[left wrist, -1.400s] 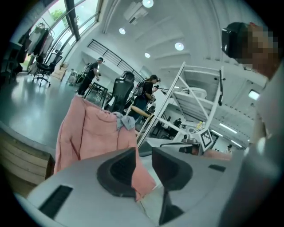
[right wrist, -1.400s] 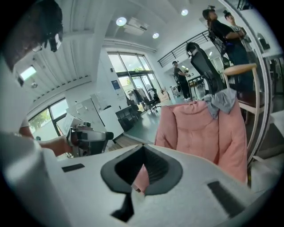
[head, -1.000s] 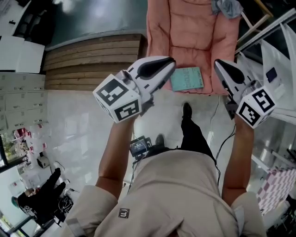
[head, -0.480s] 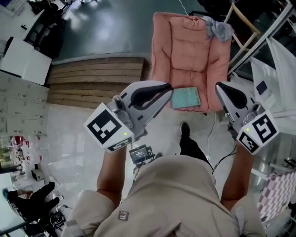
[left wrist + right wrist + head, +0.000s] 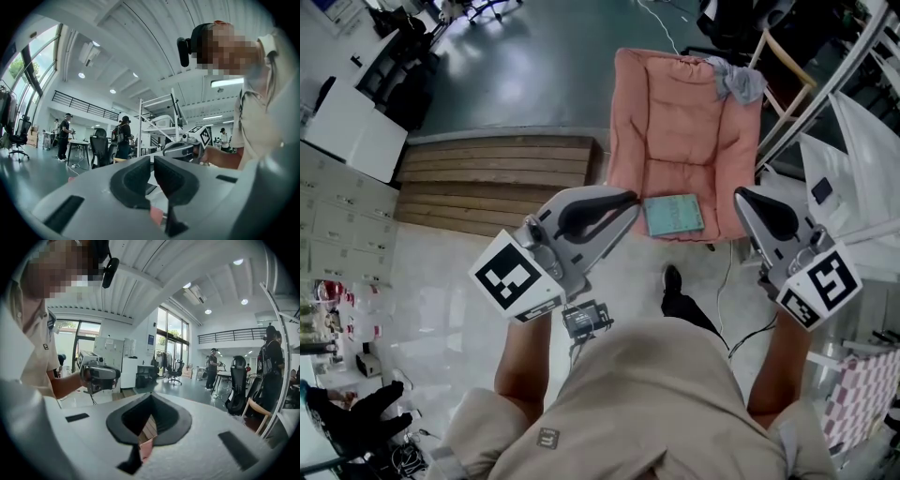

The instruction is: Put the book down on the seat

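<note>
Head view: the book [image 5: 675,215], teal cover, lies flat on the front edge of the seat [image 5: 675,131], a pink quilted cushion. No gripper touches it. A grey cloth [image 5: 737,81] hangs crumpled over the seat's upper right corner. The left gripper [image 5: 630,201] and the right gripper [image 5: 739,195] are both held up in front of the person's chest, with their tips pointing toward the seat. In this view the book lies between the two tips, nearer the left one and apart from both. Each gripper carries its marker cube at the rear, the left cube [image 5: 517,278] and the right cube [image 5: 818,286]. A wooden platform [image 5: 497,178] lies on the floor to the left of the seat. The person's dark shoe [image 5: 672,278] shows on the pale floor just short of the seat's front edge. Left gripper view: the two dark pads are drawn together with only a thin slit between them, and nothing is held. The other gripper shows beyond them, in the person's hand. People stand by desks and an office chair [image 5: 99,147] in the background hall. Right gripper view: the jaws meet at the tips and are closed on nothing. Only wooden planks and a bit of pink show through the hollow behind the tips. Both claws are closed and empty. The book is already down on the seat.
</note>
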### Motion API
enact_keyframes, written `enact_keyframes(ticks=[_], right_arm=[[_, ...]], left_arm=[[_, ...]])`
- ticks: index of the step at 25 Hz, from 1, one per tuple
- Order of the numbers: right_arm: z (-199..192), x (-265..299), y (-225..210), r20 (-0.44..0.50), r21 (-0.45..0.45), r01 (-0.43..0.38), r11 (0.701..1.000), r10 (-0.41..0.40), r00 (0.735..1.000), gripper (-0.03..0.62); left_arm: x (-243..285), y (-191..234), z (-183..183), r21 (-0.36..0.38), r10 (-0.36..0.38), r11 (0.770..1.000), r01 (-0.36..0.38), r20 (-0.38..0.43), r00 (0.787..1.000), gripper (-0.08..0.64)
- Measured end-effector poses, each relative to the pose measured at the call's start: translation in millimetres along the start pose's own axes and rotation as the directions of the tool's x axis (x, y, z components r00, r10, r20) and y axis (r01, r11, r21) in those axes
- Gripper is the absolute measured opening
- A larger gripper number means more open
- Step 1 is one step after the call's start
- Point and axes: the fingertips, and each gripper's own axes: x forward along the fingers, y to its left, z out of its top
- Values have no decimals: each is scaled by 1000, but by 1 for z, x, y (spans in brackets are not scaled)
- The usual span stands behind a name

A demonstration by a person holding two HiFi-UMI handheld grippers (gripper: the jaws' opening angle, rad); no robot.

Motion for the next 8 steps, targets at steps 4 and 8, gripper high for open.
enact_keyframes(ticks=[4,8], right_arm=[[27,1,13,-6,-11,0,1000,0,1000,-14],[80,-7,31,-20,-19,0,1000,-1,1000,-14]], left_arm=[[-17,0,21,-9,0,1000,0,11,1000,26],[-38,-7,70,-18,-5,1000,5,20,1000,26]])
